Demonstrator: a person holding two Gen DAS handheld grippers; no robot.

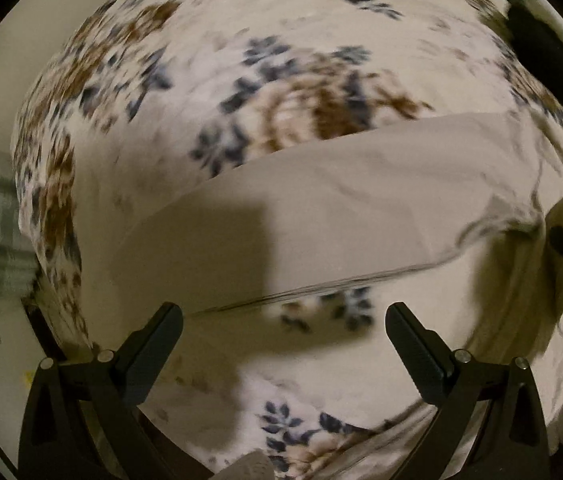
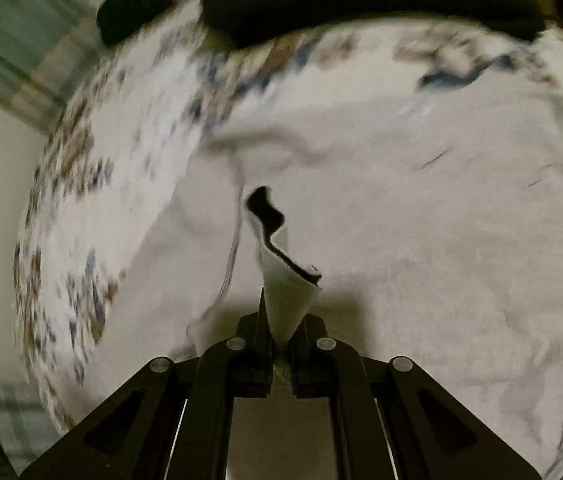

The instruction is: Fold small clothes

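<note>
Left gripper (image 1: 283, 316) fingers spread wide, empty, above floral bedspread (image 1: 281, 80), pale garment (image 1: 341, 208) at twelve o'clock, right gripper (image 2: 283, 326) fingers pinching its white fold (image 2: 287, 292).

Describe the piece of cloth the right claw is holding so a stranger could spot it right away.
Start at the floral bedspread and the plain beige garment spread across it. At the garment's edge, the right claw pinches a small pale flap. Its thin black edge trim distinguishes it from the plain cloth around it.
</note>
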